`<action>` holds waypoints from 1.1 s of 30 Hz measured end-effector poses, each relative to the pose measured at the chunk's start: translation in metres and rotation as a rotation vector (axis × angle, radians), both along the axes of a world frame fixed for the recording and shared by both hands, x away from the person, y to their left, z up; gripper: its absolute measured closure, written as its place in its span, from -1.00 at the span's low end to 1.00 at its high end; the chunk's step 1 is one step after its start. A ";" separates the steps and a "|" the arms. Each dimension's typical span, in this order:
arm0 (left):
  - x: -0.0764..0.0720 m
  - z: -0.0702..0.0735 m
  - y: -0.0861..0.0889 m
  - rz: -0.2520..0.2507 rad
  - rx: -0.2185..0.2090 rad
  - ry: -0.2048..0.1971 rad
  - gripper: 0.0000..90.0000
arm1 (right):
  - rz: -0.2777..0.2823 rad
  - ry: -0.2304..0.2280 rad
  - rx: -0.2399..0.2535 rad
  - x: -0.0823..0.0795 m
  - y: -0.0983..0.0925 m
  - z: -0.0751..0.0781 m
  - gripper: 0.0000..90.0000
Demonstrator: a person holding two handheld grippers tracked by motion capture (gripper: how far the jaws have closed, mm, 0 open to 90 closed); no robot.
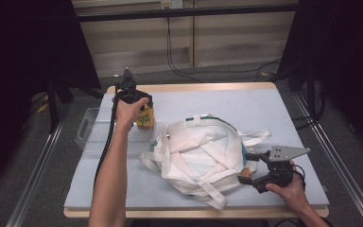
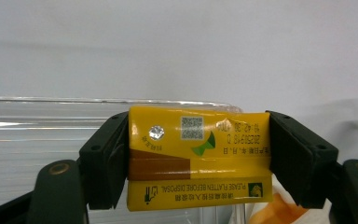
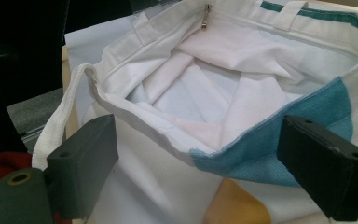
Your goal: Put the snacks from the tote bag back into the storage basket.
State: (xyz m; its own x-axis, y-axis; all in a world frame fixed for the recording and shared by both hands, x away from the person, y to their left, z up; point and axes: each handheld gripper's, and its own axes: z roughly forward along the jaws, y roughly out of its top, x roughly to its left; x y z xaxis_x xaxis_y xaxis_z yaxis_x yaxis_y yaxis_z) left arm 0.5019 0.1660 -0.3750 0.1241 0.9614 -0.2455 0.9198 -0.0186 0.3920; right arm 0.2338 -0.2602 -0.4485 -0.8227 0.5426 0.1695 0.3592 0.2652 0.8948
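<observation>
left gripper (image 2: 198, 158) pinching yellow drink carton (image 2: 198, 156) across short sides, held above clear bin (image 1: 93, 128) at worktop (image 1: 264, 109) left edge. right gripper (image 3: 200, 172) fingers spread, nothing between, facing rim of white tote bag (image 1: 203, 151) mid-worktop. step in hand, by my read: carton out of bag, moving to bin. next: lower past bin wall, then release. open room left of bag; bin rim close under carton.

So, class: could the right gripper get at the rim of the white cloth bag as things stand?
Probably yes. The right gripper has its jaws open, with the near rim of the white cloth bag lying just ahead, between them. Nothing stands in the way; the left gripper is off holding a yellow carton.
</observation>
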 end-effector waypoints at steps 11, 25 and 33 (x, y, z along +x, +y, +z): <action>-0.005 0.001 0.004 -0.121 0.030 -0.034 -0.48 | -0.003 -0.004 0.001 0.000 -0.001 0.001 -0.74; -0.019 0.006 0.021 -0.171 0.035 -0.136 -0.91 | -0.004 -0.004 -0.003 0.000 -0.001 0.000 -0.74; -0.041 0.005 0.033 -0.234 0.010 -0.257 -0.92 | -0.016 -0.004 -0.001 -0.001 -0.002 0.001 -0.74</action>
